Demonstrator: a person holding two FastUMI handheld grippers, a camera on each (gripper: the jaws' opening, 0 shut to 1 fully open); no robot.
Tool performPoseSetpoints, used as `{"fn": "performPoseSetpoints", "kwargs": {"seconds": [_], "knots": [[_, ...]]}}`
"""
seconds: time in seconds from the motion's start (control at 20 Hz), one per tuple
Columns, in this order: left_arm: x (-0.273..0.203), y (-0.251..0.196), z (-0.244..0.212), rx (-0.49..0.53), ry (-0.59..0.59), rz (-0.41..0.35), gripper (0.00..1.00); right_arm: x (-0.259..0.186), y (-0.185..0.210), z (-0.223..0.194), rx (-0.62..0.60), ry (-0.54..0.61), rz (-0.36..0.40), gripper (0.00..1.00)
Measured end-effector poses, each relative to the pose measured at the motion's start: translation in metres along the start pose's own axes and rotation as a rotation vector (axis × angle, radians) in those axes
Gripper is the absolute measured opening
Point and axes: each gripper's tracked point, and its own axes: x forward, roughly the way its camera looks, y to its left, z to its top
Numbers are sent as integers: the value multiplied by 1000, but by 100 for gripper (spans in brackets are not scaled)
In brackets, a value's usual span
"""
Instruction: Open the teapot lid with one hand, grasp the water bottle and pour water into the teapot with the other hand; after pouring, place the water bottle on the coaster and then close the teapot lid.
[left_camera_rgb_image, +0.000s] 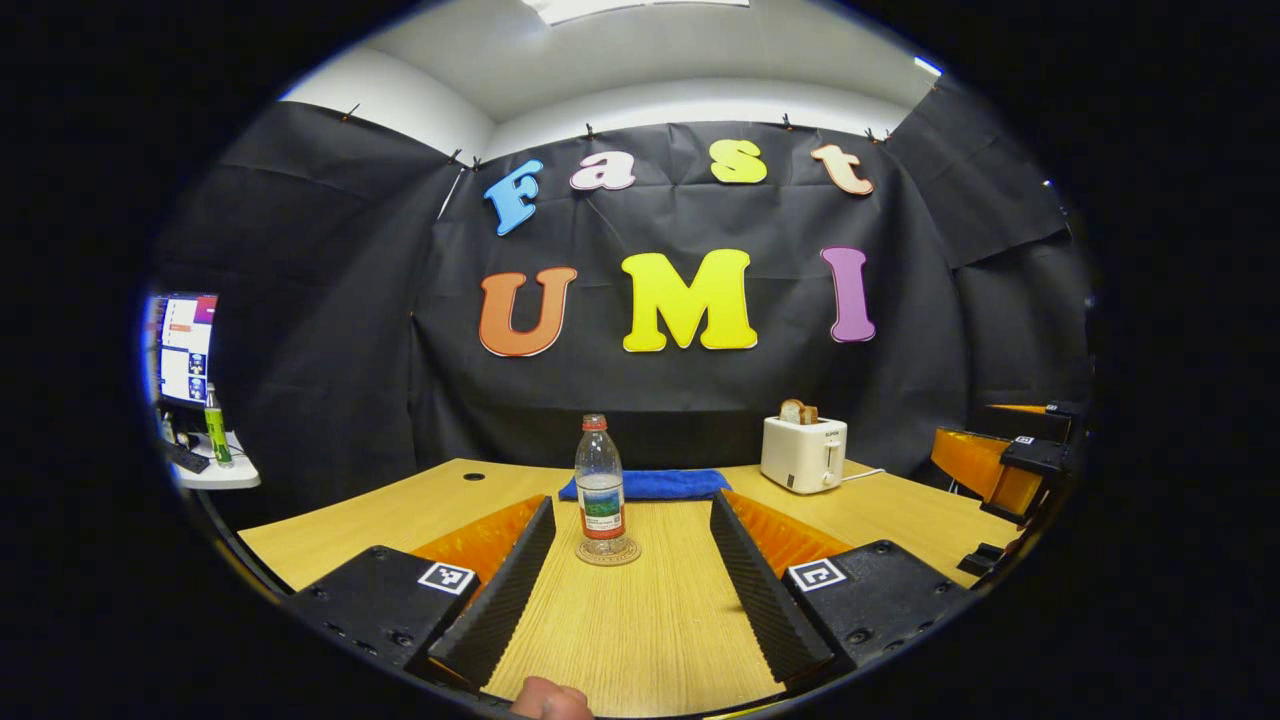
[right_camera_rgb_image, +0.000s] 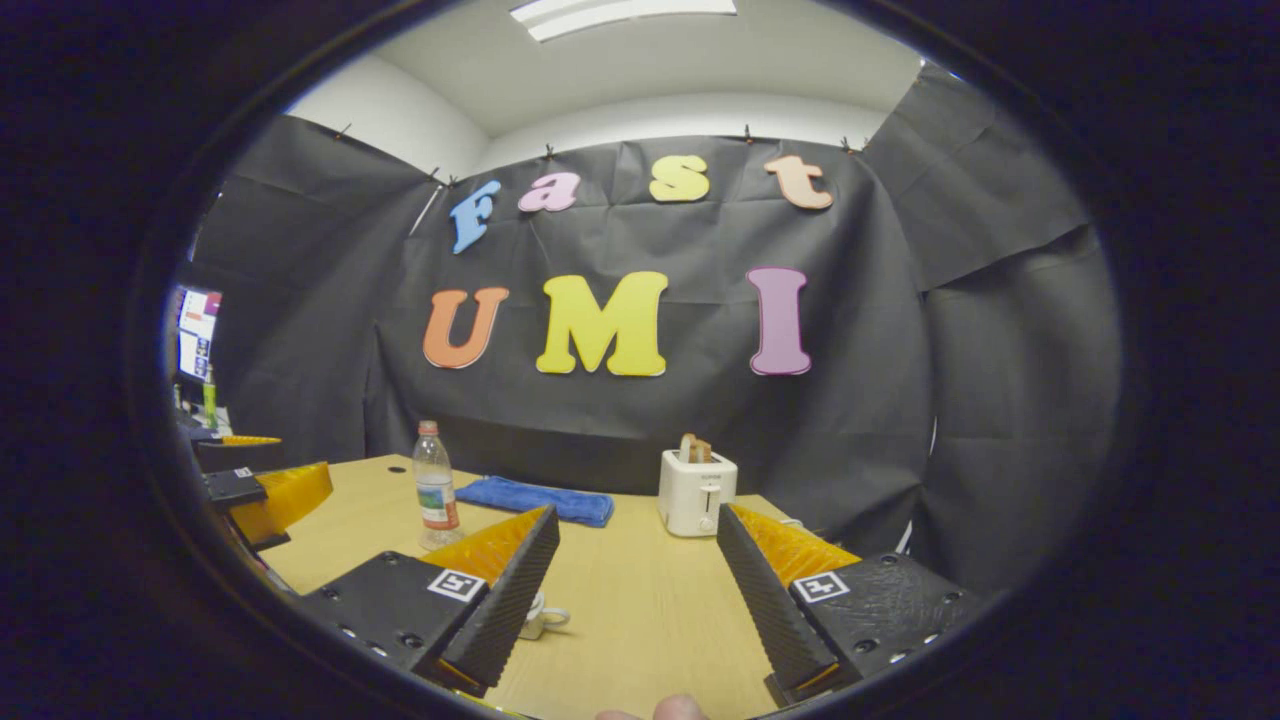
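Observation:
A clear water bottle with a red cap stands upright on a round coaster in the middle of the wooden table. My left gripper is open, and the bottle stands just ahead between its fingers, untouched. In the right gripper view the bottle is far to the left. A small white teapot part with a handle peeks out behind the left finger of my right gripper, which is open and holds nothing. The rest of the teapot is hidden.
A folded blue cloth lies behind the bottle. A white toaster with bread stands at the back right. The other gripper hovers at the right edge. A side desk with a monitor stands at the left.

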Motion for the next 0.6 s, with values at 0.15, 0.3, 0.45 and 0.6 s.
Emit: {"fn": "performPoseSetpoints", "kwargs": {"seconds": [0.15, 0.3, 0.45, 0.6], "knots": [[-9, -5, 13, 17, -24, -7, 98, -7, 11, -2, 18, 18, 20, 96], [-10, -4, 17, 47, -43, -1, 98, -16, 18, 0, 12, 15, 23, 96], [-9, 0, 14, 47, -34, 3, 98, -17, 17, 7, 8, 2, 11, 97], [-7, 4, 12, 44, -26, 9, 98, -14, 20, 7, 25, 11, 14, 96]]}}
